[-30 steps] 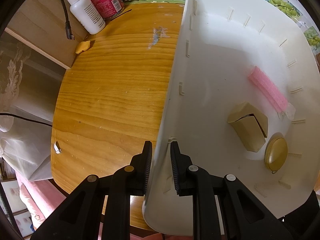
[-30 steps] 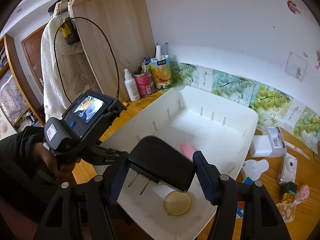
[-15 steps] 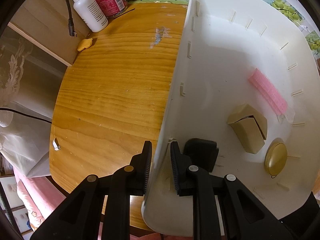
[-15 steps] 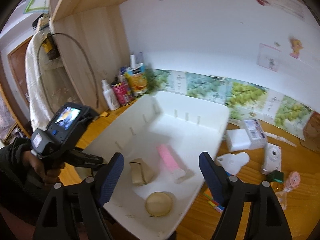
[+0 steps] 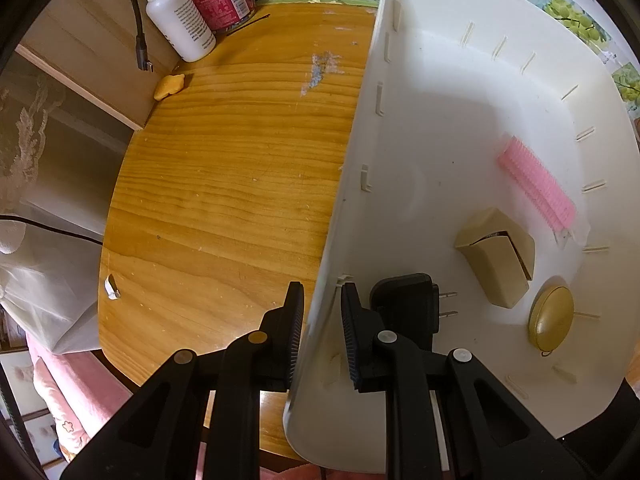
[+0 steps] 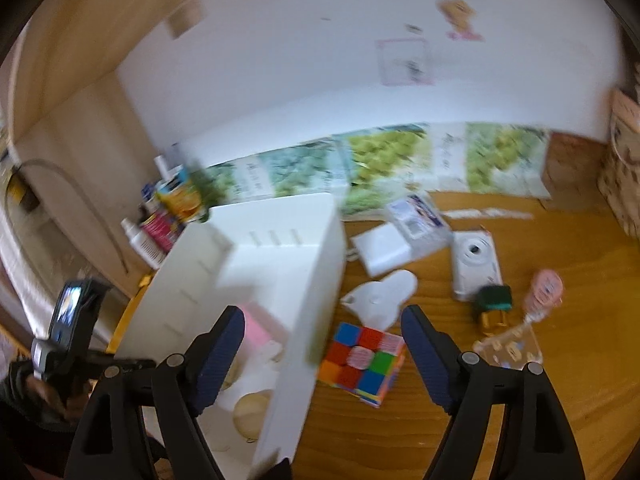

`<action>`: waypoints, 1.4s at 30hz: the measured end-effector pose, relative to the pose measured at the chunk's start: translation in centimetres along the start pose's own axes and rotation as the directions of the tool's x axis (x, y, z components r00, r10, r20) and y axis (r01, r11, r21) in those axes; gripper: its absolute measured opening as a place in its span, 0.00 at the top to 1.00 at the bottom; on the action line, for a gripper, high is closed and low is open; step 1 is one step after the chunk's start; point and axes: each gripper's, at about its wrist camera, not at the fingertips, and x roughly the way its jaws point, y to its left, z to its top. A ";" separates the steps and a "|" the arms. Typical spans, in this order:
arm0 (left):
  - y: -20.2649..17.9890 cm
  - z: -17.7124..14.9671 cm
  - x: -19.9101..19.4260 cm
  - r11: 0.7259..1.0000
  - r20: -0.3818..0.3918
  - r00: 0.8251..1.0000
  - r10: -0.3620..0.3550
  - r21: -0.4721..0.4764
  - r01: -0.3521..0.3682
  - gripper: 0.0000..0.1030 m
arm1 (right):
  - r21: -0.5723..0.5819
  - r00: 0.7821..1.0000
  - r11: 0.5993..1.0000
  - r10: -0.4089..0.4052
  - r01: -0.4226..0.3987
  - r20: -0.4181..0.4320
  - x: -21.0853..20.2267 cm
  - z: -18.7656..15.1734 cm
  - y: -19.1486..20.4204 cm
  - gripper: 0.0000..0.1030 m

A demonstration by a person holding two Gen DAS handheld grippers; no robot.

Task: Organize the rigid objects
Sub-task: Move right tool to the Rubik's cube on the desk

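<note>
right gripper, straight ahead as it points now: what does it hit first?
Most likely the puzzle cube on the table, which sits between the open right gripper fingers in its view. The white bin wall is just left; blur makes depth uncertain.

Matte black left claw (image 5: 320, 332) with ribbed pads and silver screws; right claw (image 6: 324, 356) bears blue pads.

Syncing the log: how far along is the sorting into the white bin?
Done: the white bin already holds a pink roller, beige box, gold disc and black plug adapter.
In hand: left gripper clamps the bin wall; right gripper is open, empty.
Left: Rubik's cube, white camera, white charger and small items remain on the table.
</note>
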 end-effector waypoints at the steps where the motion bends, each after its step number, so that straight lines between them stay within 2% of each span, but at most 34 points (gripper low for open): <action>1: 0.0 0.1 0.0 1.000 -0.001 1.000 0.001 0.000 -0.001 0.80 | 0.020 1.000 1.000 -0.005 0.005 -0.006 0.1 0.0 -0.5 0.21; 7: 0.1 0.4 0.3 1.000 -0.010 1.000 -0.001 -0.004 0.001 0.80 | 0.180 0.994 0.984 0.022 -0.002 -0.105 2.1 -0.7 -3.7 0.21; 15: 0.1 0.5 0.7 1.000 -0.015 1.000 0.000 0.001 0.000 0.80 | 0.370 0.959 0.929 0.098 0.008 -0.266 5.7 -2.8 -6.2 0.21; 20: 0.0 0.6 0.8 1.000 -0.019 1.000 0.000 0.003 0.000 0.80 | 0.454 0.940 0.891 0.141 0.017 -0.312 7.1 -3.8 -7.3 0.21; 30: 0.0 0.5 1.0 1.000 -0.022 1.000 0.001 0.005 -0.001 0.80 | 0.513 0.921 0.859 0.197 0.003 -0.335 8.4 -4.3 -8.0 0.21; 42: 0.0 0.5 1.1 1.000 -0.023 1.000 0.002 0.005 -0.002 0.80 | 0.484 0.910 0.875 0.179 0.027 -0.375 10.2 -3.8 -7.3 0.21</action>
